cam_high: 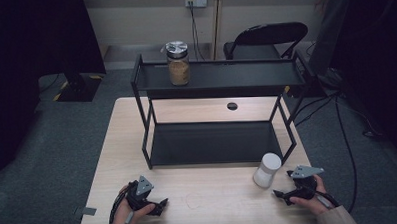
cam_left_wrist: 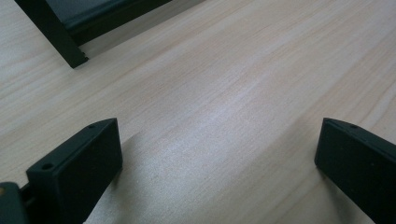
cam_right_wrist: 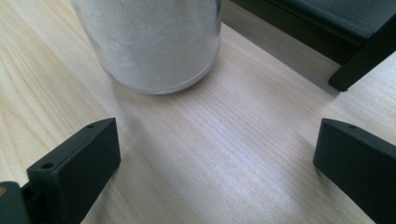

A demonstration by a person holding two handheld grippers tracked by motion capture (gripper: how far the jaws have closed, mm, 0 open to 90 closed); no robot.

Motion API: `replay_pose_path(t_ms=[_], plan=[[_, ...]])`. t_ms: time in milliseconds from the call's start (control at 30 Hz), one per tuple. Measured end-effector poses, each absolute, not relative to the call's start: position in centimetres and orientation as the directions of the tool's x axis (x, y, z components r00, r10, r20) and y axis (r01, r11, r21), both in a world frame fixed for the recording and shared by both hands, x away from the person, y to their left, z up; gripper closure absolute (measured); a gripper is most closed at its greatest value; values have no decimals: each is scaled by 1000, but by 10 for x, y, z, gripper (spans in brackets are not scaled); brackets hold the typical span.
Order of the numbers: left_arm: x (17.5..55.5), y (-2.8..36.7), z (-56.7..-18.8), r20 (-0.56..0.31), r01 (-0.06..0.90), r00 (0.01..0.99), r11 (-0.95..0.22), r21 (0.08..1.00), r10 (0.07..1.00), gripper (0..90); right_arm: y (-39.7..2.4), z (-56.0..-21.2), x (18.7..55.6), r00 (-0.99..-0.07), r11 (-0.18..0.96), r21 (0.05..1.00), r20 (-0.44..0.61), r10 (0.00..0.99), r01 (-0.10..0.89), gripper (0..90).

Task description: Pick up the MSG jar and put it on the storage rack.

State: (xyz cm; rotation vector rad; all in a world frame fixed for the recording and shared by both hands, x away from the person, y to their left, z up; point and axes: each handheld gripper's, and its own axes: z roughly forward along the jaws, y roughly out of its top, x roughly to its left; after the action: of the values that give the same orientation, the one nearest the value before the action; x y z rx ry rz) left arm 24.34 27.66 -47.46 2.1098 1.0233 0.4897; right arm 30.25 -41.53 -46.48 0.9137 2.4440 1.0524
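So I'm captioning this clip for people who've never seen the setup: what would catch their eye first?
Probably the black two-tier rack standing mid-table, with a brown-filled glass jar on the left of its top shelf. Next, the white jar on the wooden table in front of the rack's right leg, just ahead of the right tool, whose jaws stand open. The left tool rests open over bare wood.

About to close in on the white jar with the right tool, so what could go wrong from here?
1. The right tool sits low, open, just short of the white-filled glass jar; pushing forward off-centre may tip it rather than grip it.
2. The black metal two-tier shelf has a leg close behind the jar; a shoved jar could knock against it.
3. The wall looks smooth glass, so it might slip.
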Motion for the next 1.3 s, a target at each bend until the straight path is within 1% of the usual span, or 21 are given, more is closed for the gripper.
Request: replay_pose_path(t_ms=[600,967,1133,1300], plan=[[243,277,-475,22,514,611,-417,749,791,0,-415,-465,303,-742,524,736,-45,669,428,0],[243,277,-475,22,514,611,-417,749,791,0,-416,-463,304,-740,514,736,-27,672,440,2],[243,277,-475,22,514,611,-418,749,791,0,-414,-458,305,-759,535,731,-35,650,424,6],[243,277,-475,22,514,611,-418,749,791,0,-415,-455,305,-768,526,746,-31,640,408,6]])
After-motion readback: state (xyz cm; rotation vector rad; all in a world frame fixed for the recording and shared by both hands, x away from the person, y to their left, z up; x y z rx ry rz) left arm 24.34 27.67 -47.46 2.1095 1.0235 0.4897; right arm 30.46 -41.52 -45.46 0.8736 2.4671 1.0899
